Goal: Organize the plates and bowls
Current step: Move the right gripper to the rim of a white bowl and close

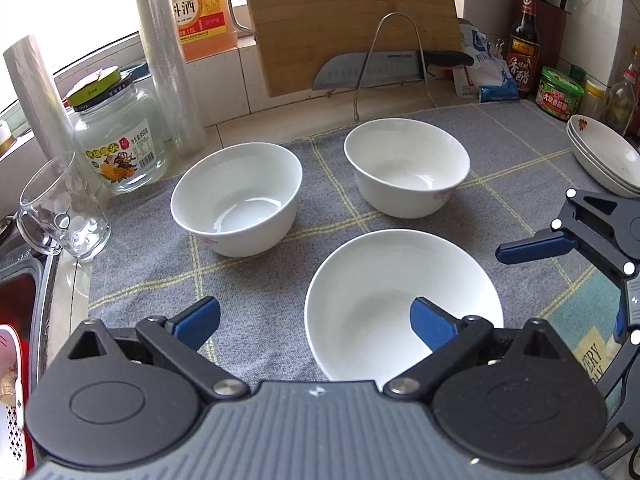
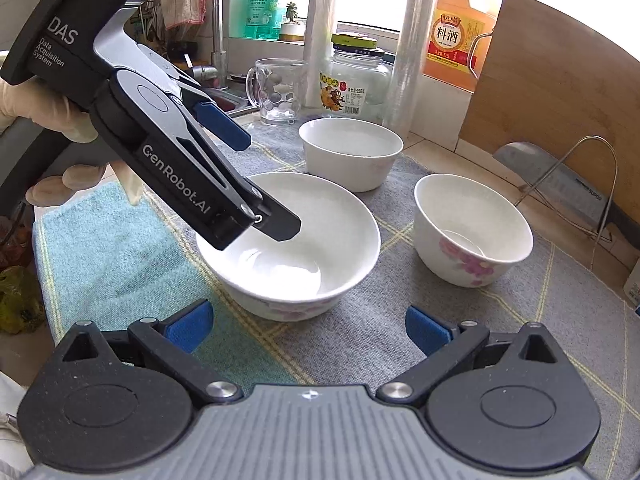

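Note:
Three white bowls stand on a grey checked cloth (image 1: 260, 300). The wide near bowl (image 1: 400, 300) (image 2: 304, 248) lies just ahead of both grippers. Two deeper bowls stand behind: the left one (image 1: 236, 196) (image 2: 352, 152) and the right one (image 1: 406, 164) (image 2: 472, 228). My left gripper (image 1: 316, 320) is open, its right finger above the near bowl's inside; it also shows in the right wrist view (image 2: 256, 184). My right gripper (image 2: 308, 328) is open and empty in front of the near bowl; it also shows in the left wrist view (image 1: 532, 244). Stacked plates (image 1: 608, 156) sit far right.
A glass mug (image 1: 60, 208), a glass jar (image 1: 120, 136), plastic-wrap rolls (image 1: 168, 60) and an orange bottle (image 1: 200, 4) line the left back. A cutting board (image 1: 352, 20), a knife on a wire rack (image 1: 384, 64) and sauce bottles (image 1: 524, 40) stand behind. The sink (image 1: 16, 292) is left.

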The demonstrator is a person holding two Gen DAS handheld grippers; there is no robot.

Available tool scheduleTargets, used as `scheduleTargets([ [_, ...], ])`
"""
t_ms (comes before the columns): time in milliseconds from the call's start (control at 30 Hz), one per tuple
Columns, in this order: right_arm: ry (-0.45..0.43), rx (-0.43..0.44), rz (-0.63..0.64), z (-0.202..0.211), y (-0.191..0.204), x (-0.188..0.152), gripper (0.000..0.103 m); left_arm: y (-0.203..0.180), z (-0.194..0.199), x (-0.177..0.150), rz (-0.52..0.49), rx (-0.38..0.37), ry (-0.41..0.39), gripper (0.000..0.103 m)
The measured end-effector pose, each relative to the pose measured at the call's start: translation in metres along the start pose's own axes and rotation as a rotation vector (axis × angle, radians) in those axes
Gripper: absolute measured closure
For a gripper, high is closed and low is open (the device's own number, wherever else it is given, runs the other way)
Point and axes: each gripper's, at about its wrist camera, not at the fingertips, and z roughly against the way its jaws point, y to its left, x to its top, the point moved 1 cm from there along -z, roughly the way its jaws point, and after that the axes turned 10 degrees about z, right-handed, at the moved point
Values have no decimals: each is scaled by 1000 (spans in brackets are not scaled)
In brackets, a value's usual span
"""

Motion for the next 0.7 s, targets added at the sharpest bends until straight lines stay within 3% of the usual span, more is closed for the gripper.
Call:
scheduleTargets([
  [233,-1,-12,-10,-9,6,4,0,3,-7,5,-7,-61,58,25],
  [567,-6,18,-18,-9,4,6,21,-1,-7,6,-17,-124,91,45],
  [700,-9,22,-10,-8,6,7,23,-3,-6,6,-17,-147,98,51],
])
